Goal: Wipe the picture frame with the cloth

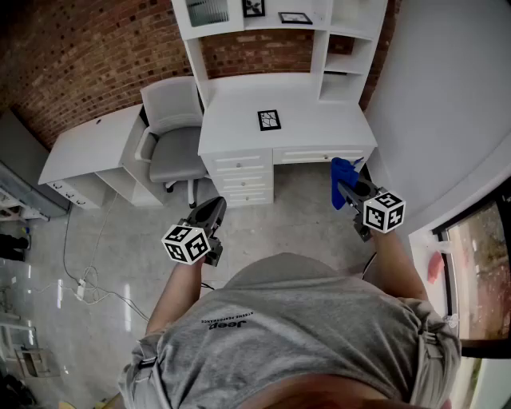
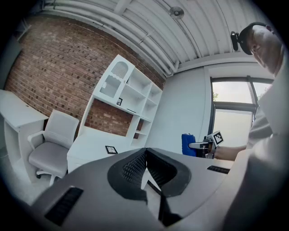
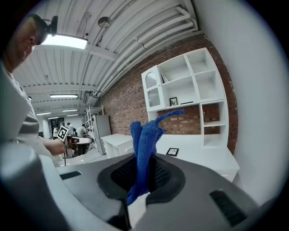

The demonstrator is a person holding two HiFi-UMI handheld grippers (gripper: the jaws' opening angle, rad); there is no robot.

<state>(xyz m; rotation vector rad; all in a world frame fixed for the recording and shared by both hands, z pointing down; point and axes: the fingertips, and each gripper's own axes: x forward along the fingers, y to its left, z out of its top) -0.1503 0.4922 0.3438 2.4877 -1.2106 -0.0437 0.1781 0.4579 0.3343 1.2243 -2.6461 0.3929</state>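
A small black picture frame (image 1: 270, 120) lies flat on the white desk (image 1: 239, 132); it also shows in the left gripper view (image 2: 111, 150) and the right gripper view (image 3: 172, 152). My right gripper (image 1: 345, 188) is shut on a blue cloth (image 1: 343, 177), which stands up between its jaws (image 3: 145, 144). It hovers off the desk's front right corner. My left gripper (image 1: 215, 211) is shut with nothing in it, out in front of the desk drawers. The blue cloth (image 2: 188, 144) is seen from the left gripper view too.
A grey office chair (image 1: 172, 140) stands left of the desk, by a lower white side table (image 1: 88, 152). Shelves (image 1: 263, 20) above the desk hold two more frames. Cables (image 1: 88, 283) lie on the floor at left. A white wall (image 1: 447, 104) is at right.
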